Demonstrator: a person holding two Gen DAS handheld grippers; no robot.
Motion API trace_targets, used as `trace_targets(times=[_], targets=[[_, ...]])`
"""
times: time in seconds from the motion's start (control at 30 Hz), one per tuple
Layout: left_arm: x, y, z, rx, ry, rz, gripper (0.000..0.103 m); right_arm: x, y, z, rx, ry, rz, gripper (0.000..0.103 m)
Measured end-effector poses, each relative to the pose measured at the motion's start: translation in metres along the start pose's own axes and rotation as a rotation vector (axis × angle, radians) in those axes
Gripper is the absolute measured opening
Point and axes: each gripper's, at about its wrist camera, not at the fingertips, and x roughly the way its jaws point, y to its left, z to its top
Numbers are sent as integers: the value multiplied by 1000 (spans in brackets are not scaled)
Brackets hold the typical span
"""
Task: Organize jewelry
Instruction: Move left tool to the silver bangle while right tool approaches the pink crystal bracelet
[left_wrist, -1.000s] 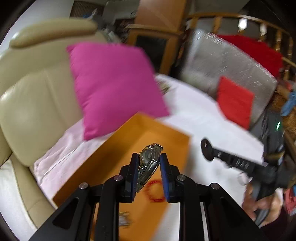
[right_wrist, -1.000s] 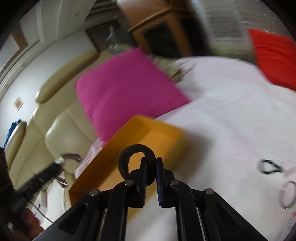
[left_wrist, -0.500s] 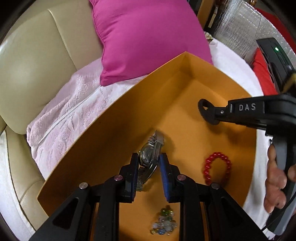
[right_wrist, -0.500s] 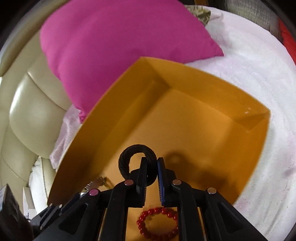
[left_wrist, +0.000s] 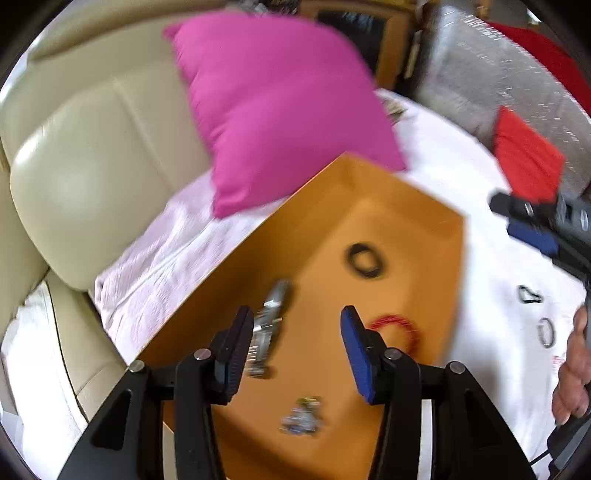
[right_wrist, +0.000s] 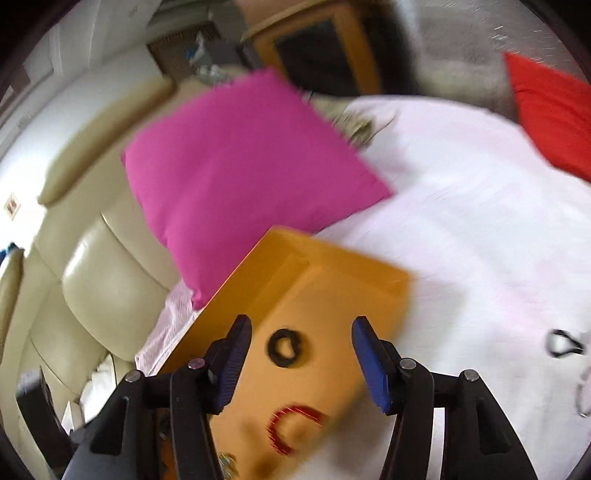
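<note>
An orange box (left_wrist: 436, 236) (right_wrist: 388, 291) sits on a white cloth. Inside lie a metal watch (left_wrist: 267, 328), a black hair tie (left_wrist: 364, 260) (right_wrist: 283, 348), a red bead bracelet (left_wrist: 397, 328) (right_wrist: 291, 424) and a small cluster of glass beads (left_wrist: 303, 415). My left gripper (left_wrist: 295, 347) is open and empty above the box, just right of the watch. My right gripper (right_wrist: 301, 362) is open and empty above the hair tie; it also shows at the right of the left wrist view (left_wrist: 528, 225).
A pink cushion (left_wrist: 277, 107) (right_wrist: 240, 162) leans on a cream leather sofa (left_wrist: 74, 147) behind the box. On the white cloth (right_wrist: 480, 221) right of the box lie a black ring-like piece (left_wrist: 529, 294) (right_wrist: 563, 343) and a silver ring (left_wrist: 546, 331). A red cushion (right_wrist: 550, 107) is far right.
Both grippers opened and pulled back up from the box. The watch dropped from my left gripper and the black hair tie from my right; both now lie in the box.
</note>
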Motion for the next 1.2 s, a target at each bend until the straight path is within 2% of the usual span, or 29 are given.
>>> trace_targets(times=[0.07, 0.2, 0.4, 0.5, 0.63, 0.67, 0.77, 0.83, 0.87, 1.0, 1.07, 1.2], targets=[[-15, -23, 0, 34, -39, -25, 58, -40, -32, -9, 30, -47, -23, 61], [-38, -87, -10, 139, -96, -77, 63, -106, -100, -36, 105, -83, -82, 61], [-36, -177, -34, 247, -110, -164, 65, -192, -227, -93, 282, -136, -210, 60], [-24, -216, -48, 298, -108, -198, 65, -217, -284, -120, 423, -162, -248, 58], [3, -264, -65, 365, -79, -255, 65, -220, -338, -146, 558, -150, -261, 41], [4, -272, -69, 376, -75, -266, 65, -219, -349, -151, 579, -134, -258, 40], [21, -291, -81, 418, -79, -279, 65, -222, -367, -158, 623, -114, -210, 39], [36, -301, -86, 438, -57, -247, 65, -220, -365, -157, 602, -104, -168, 39], [41, -308, -86, 441, -35, -226, 65, -218, -364, -157, 592, -97, -151, 39], [56, -317, -78, 410, 5, -227, 65, -194, -358, -163, 621, -32, -26, 39], [61, -319, -74, 390, 28, -230, 65, -177, -350, -162, 617, 19, -33, 38], [71, -328, -71, 371, 58, -262, 65, -158, -341, -160, 623, 60, -86, 36]])
